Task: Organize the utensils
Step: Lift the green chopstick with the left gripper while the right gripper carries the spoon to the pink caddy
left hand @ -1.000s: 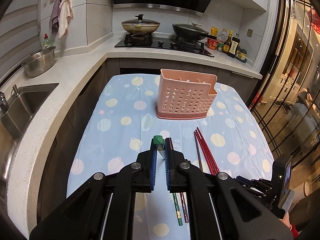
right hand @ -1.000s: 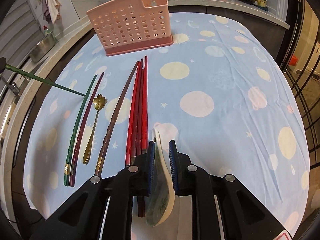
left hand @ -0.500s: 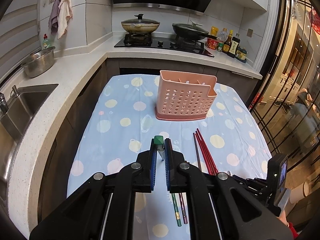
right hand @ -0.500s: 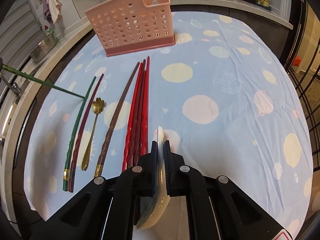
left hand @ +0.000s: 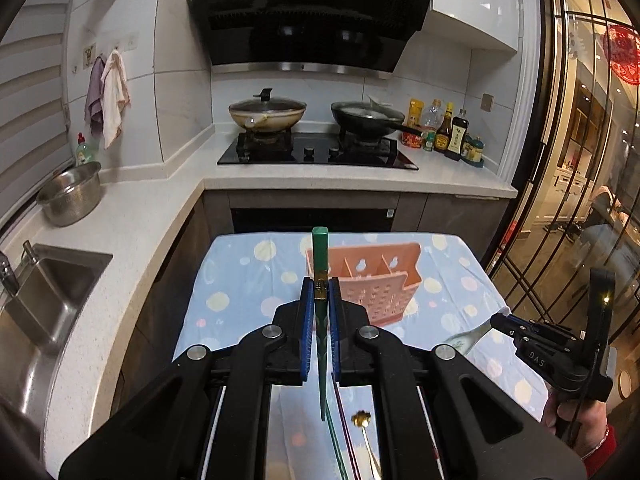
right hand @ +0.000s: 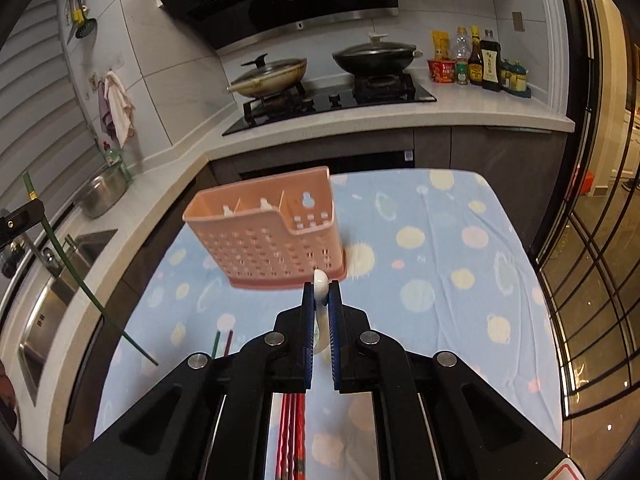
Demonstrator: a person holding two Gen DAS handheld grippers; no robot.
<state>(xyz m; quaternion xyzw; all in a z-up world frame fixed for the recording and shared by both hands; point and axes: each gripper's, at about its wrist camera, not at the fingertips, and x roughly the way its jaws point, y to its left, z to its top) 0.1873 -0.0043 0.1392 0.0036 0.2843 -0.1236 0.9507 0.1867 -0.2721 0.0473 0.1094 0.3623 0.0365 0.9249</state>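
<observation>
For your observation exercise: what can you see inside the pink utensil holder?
The pink utensil holder shows divider walls and perforated sides, with no utensils visible in the upper compartments. Its front wall hides the compartment bottoms.

One pink holder (right hand: 276,240) stands on the table, and two grippers are in view, the left (left hand: 319,292) and the right (right hand: 321,294). There are two green chopsticks, one held (left hand: 320,264) and one lying (left hand: 334,444), one purple chopstick (left hand: 348,436), one gold spoon (left hand: 362,420) and one white spoon (right hand: 321,280). Red chopsticks (right hand: 290,436) lie bunched, too hidden to count; on the stove (left hand: 316,154) sit two pans.
</observation>
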